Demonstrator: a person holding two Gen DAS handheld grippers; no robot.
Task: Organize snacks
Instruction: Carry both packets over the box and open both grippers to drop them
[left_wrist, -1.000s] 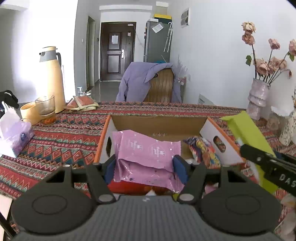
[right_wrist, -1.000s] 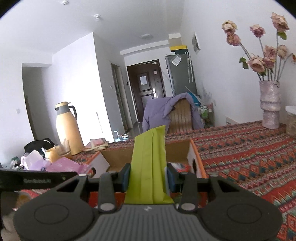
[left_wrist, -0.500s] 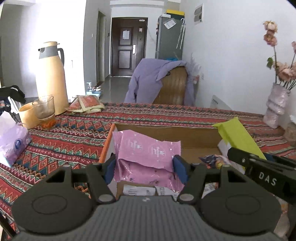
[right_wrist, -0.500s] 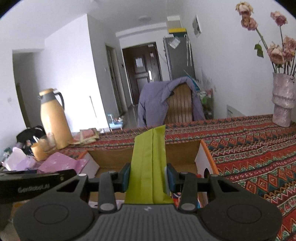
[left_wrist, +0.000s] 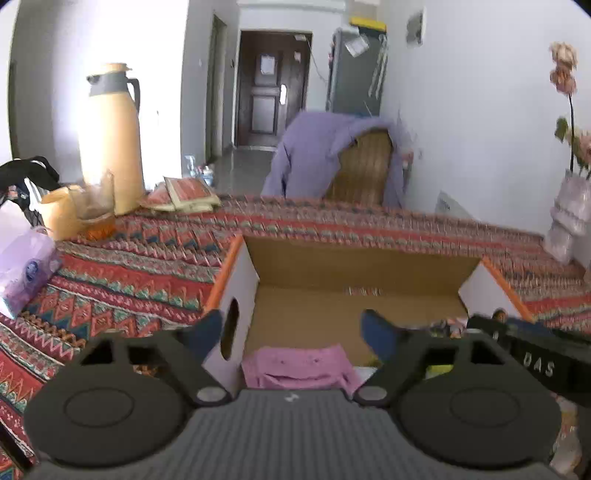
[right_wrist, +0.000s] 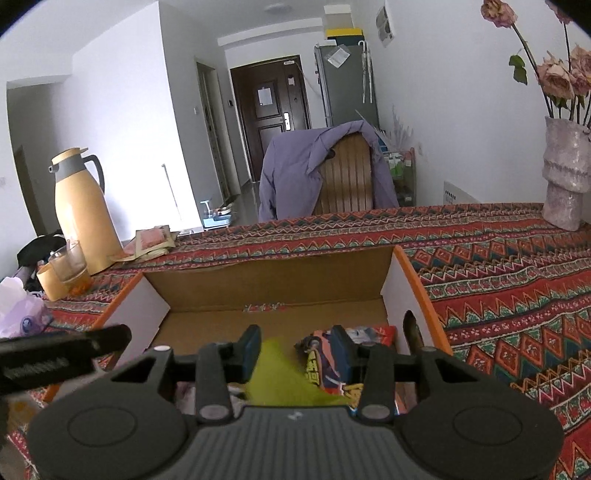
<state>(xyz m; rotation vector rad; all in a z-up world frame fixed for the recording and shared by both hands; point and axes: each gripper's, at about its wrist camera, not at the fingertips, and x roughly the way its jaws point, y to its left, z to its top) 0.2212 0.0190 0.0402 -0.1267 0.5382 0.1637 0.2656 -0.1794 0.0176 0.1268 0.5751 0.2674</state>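
left jaws opening — pink packet (left_wrist: 301, 365) loose below | right jaws opening — green packet (right_wrist: 284, 380) loose between

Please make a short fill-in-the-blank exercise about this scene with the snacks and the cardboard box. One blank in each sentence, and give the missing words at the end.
1. The pink snack packet lies inside the cardboard ____.
2. The packet between the opening jaws of the right gripper is ____ in colour.
3. A purple jacket hangs over the back of a wooden ____.
4. The tall yellow thermos stands on the table beside a glass ____.

Missing words: box; green; chair; cup
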